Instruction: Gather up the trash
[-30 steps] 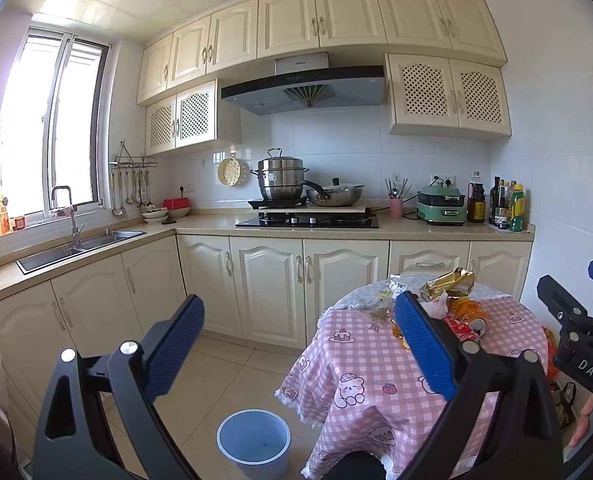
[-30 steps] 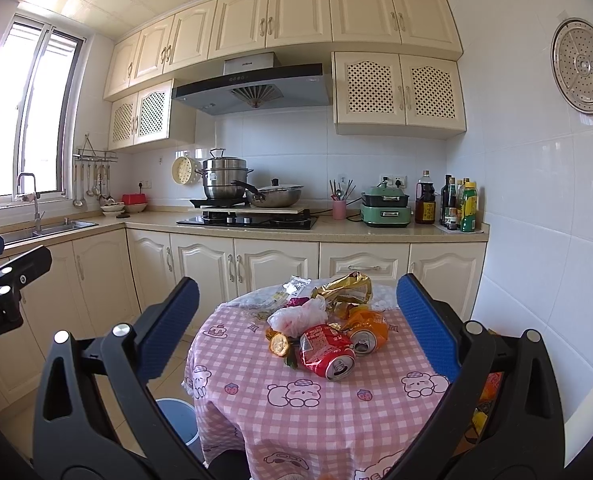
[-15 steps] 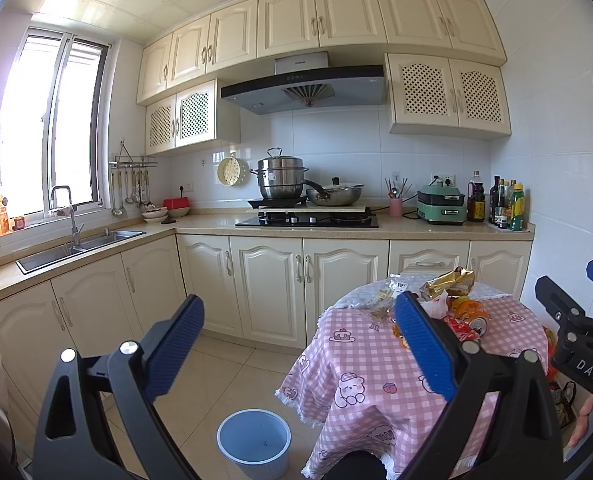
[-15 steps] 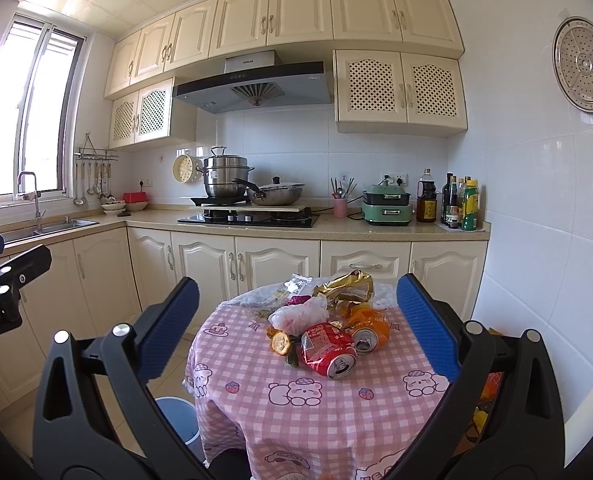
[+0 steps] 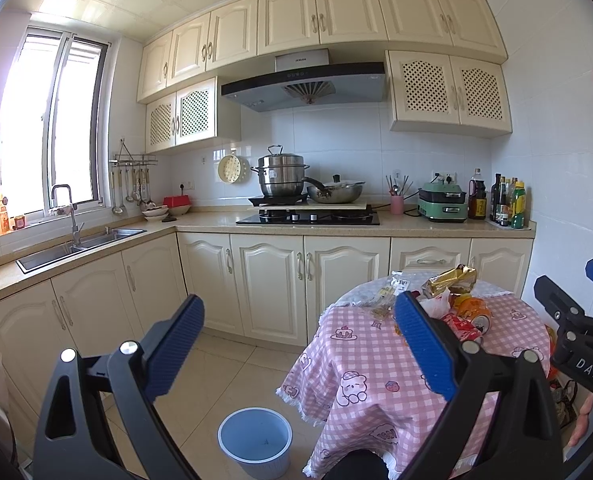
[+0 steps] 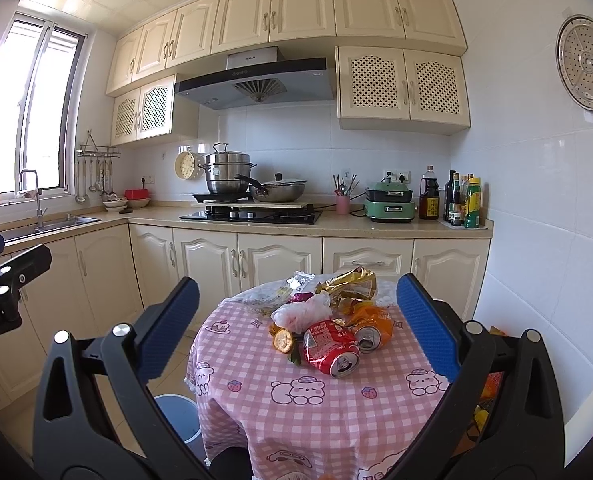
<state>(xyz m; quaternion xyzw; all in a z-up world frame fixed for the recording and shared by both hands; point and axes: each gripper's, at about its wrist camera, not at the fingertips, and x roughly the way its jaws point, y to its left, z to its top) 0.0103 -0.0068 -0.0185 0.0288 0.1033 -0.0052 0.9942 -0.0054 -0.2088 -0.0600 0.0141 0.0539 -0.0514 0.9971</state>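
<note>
Blue bin (image 5: 255, 442) on floor beside round worktop (image 6: 316, 400), looks empty. Trash pile mid-worktop: two crushed cans, red (image 6: 330, 347) and orange (image 6: 370, 326), one gold wrapper (image 6: 348, 284), one white bag (image 6: 302, 312). Left gripper (image 5: 296, 344) and right gripper (image 6: 294, 322) both spread, holding nothing.

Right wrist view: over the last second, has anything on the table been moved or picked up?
No visible change. The crushed red drink can, the orange can and the gold foil wrapper lie as before on the pink checked tablecloth. Both hand-held grippers, right and left, stay open and empty.
</note>
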